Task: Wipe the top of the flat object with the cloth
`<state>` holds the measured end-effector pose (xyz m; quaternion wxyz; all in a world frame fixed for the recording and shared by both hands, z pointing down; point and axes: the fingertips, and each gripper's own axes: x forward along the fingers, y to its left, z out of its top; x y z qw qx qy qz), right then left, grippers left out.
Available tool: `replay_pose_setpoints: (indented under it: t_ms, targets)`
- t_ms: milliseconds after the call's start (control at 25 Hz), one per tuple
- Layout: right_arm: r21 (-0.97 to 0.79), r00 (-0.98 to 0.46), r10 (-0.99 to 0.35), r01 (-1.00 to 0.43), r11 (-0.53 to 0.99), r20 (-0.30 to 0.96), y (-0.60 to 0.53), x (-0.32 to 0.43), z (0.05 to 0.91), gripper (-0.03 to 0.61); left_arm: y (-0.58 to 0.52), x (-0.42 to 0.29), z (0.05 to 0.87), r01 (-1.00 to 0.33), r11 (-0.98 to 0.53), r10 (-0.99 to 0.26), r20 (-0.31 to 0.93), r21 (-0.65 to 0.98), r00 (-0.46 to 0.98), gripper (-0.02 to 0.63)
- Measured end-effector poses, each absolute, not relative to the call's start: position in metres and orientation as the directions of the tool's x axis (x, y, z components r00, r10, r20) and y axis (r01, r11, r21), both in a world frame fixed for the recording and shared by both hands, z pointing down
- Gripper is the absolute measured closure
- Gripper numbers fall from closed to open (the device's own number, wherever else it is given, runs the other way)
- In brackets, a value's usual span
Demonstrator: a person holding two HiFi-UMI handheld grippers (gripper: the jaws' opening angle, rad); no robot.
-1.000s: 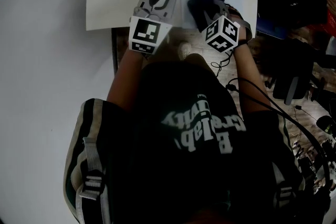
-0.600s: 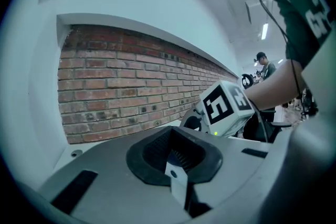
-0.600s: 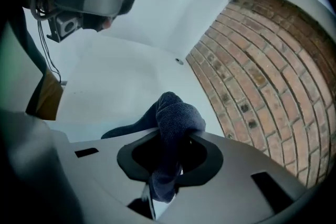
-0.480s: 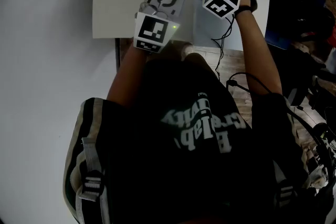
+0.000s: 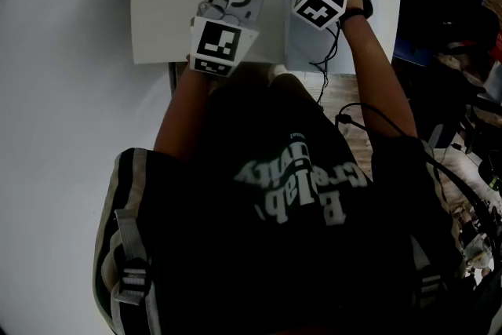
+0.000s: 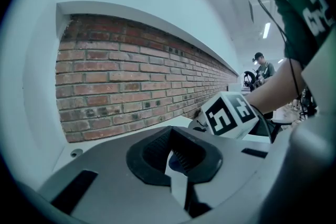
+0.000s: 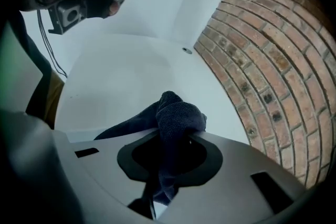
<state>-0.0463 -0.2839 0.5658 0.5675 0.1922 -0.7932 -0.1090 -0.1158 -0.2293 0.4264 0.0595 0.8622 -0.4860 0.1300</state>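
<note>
One white bench fills the upper part of the head view; a brick wall runs along beyond its far edge.

Flat object: a pale sheet lying flat on the right half of the bench. Its near edge runs along the bench's near edge.

Left gripper: rests over bare bench just beside the sheet's left edge, close to the bench's near edge, tips pointing toward the far edge. Jaws are drawn together, with only a thin pale sliver showing between the pads. Nothing identifiable is gripped.

Right gripper: over the far part of the sheet, toward its left side, marker cube up. Jaws are clamped on the cloth. The dark blue fabric is pinched between the pads and bunches into a rounded wad just past the tips. A loose tail trails off to the left onto the pale surface.

In the head view the cloth shows as a dark lump at the sheet's far edge. Whether the wad presses on the sheet cannot be told.
</note>
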Motion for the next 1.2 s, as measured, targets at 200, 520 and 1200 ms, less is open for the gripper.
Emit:
replay_pose_setpoints:
  t_ms: [200,520,1200]
  targets:
    - [0.371,-0.316,-0.403,-0.158,0.915,0.859,-0.213,-0.049,0.535,0.531,-0.198,-0.114,0.395,-0.856,-0.515,-0.832,0.270,-0.047,0.485,0.620]
    - [0.297,-0.347,-0.315,-0.106,0.949,0.883,-0.105,-0.019,0.565,0.531,-0.158,-0.085,0.417,-0.867,-0.496,-0.843,0.261,-0.042,0.470,0.620]
    - [0.352,-0.410,-0.364,-0.109,0.930,0.836,-0.044,-0.002,0.564,0.529,-0.090,-0.046,0.398,-0.869,-0.487,-0.859,0.227,-0.086,0.459,0.620]
